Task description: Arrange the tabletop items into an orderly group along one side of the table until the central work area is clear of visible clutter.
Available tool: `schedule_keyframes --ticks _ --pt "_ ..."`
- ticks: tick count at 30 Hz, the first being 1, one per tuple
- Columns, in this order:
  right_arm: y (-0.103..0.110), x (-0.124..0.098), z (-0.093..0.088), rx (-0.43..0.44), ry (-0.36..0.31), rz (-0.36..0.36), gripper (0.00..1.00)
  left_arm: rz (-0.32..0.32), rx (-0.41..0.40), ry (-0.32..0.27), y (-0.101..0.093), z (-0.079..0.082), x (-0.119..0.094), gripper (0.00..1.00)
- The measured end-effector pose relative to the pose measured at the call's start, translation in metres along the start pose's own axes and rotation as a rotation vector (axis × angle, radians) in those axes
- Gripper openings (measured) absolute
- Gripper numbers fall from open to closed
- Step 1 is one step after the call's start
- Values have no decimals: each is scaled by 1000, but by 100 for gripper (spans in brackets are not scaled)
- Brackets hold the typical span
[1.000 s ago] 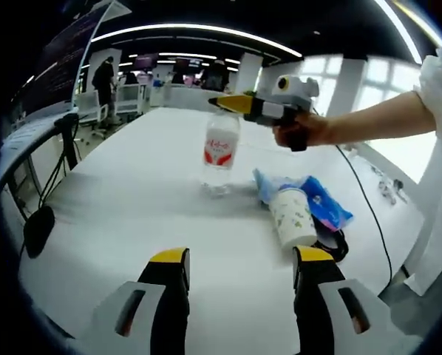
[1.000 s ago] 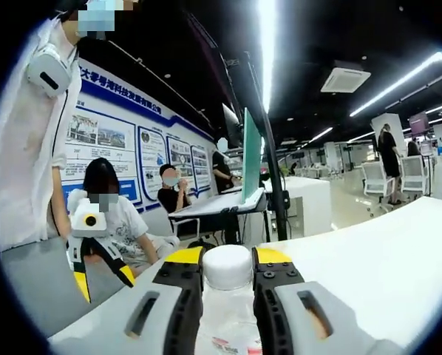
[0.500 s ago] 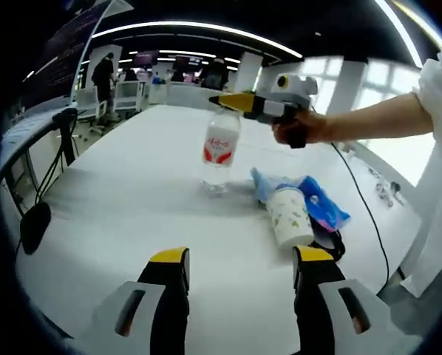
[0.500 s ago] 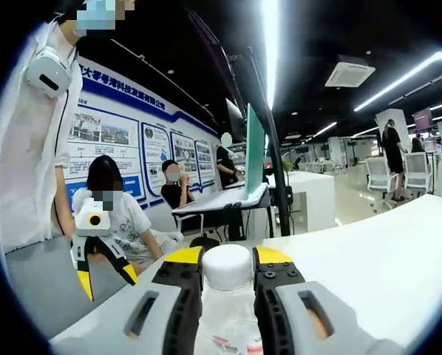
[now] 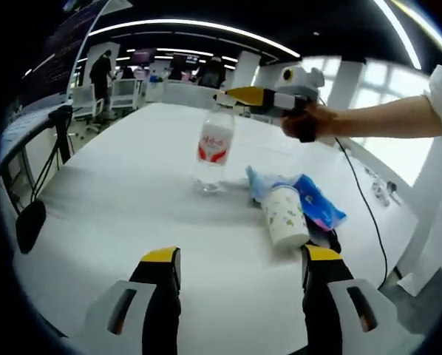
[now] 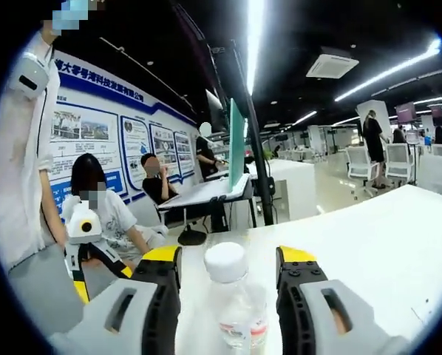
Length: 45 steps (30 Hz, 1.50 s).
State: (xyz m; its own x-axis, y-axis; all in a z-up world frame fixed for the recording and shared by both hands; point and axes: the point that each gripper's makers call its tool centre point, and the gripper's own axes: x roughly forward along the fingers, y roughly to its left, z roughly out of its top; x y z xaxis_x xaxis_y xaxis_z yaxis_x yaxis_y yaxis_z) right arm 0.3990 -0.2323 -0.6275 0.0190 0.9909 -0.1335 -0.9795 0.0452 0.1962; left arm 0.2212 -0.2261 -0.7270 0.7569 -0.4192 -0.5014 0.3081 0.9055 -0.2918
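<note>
In the left gripper view, the left hand-held gripper (image 5: 239,296) is low over the near part of the white table (image 5: 117,192), and its two yellow-tipped jaws stand wide apart with nothing between them. Farther on the table stands a clear plastic water bottle (image 5: 213,148) with a red and white label, upright, near the middle of the table. The right hand-held gripper (image 5: 239,95) comes in from the right, held by a person's hand (image 5: 310,122), and its yellow tips are at the height of the bottle's cap. In the right gripper view, the jaws of the right hand-held gripper (image 6: 228,270) are released: they stand on both sides of the white cap (image 6: 225,260) with a clear gap on each side, so they do not touch the bottle (image 6: 239,318). To the right of the bottle in the left gripper view, a white paper cup (image 5: 284,216) with small green marks stands on the table, and just behind it lies a blue plastic package (image 5: 313,201). A dark object lies at the right of the cup, but I cannot tell what it is. A black cable (image 5: 361,200) runs across the right side of the table toward the edge.
</note>
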Motion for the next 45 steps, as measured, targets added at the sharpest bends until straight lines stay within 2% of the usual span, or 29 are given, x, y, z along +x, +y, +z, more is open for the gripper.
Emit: schedule_keyframes --ticks 5,13,17,24,34,45 --pt "10 -10 -10 18 67 -16 58 -18 12 9 -6 -2 1 65" --pt "25 -25 -13 34 79 -67 60 -16 51 16 -5 -4 3 66" --pt "32 -34 -26 32 129 -91 61 -16 62 19 -6 -4 3 65" --pt "52 -48 -40 54 158 -140 63 -26 86 35 -8 -8 5 64" --pt "74 -67 -56 97 163 -204 64 -29 101 50 -9 -12 6 64" --pt "87 -79 -69 125 170 -229 64 -42 107 60 -12 -15 6 64"
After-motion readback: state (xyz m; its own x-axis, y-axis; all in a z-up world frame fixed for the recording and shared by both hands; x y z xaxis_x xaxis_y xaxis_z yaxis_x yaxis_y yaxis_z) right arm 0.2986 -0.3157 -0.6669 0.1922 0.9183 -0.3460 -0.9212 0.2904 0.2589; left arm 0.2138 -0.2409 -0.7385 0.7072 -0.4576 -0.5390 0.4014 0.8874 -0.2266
